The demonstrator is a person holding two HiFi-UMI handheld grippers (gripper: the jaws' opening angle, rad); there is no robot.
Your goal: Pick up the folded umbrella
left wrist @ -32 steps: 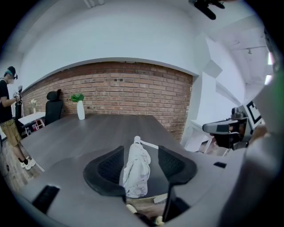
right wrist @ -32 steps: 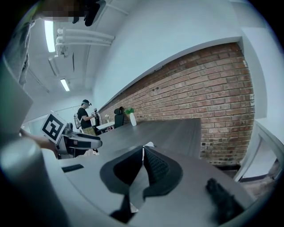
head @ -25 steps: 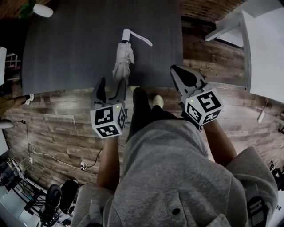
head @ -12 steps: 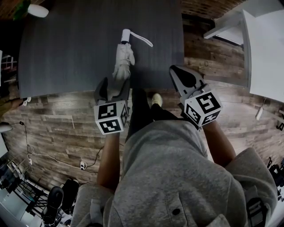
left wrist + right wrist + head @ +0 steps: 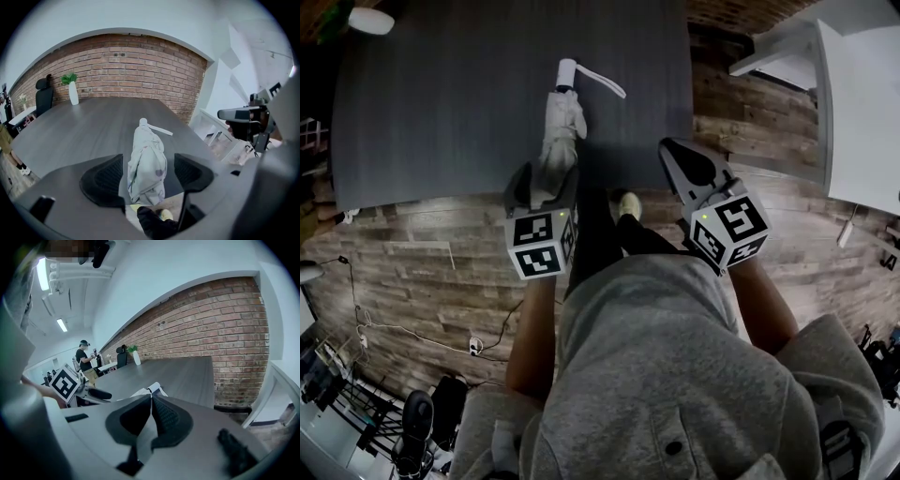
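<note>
The folded pale-grey umbrella (image 5: 560,127) lies on the dark table (image 5: 441,94) near its front edge. Its white handle and strap point away from me. My left gripper (image 5: 542,183) is open, with one jaw on each side of the umbrella's near end. In the left gripper view the umbrella (image 5: 146,161) lies between the pads (image 5: 108,176), and gaps show on both sides. My right gripper (image 5: 667,147) hovers at the table's front right corner, apart from the umbrella. Its jaws are shut with nothing between them (image 5: 151,397). The umbrella handle (image 5: 152,389) peeks over them.
A white vase (image 5: 370,21) with a plant stands at the table's far left corner, with a black chair (image 5: 43,93) behind it. A white table (image 5: 862,103) stands at the right. My shoe (image 5: 628,204) is on the wooden floor below the edge. A person (image 5: 86,359) stands in the background.
My left gripper has moved forward and down to the table edge, and its jaws now flank the umbrella's near end. The right gripper has barely shifted.
</note>
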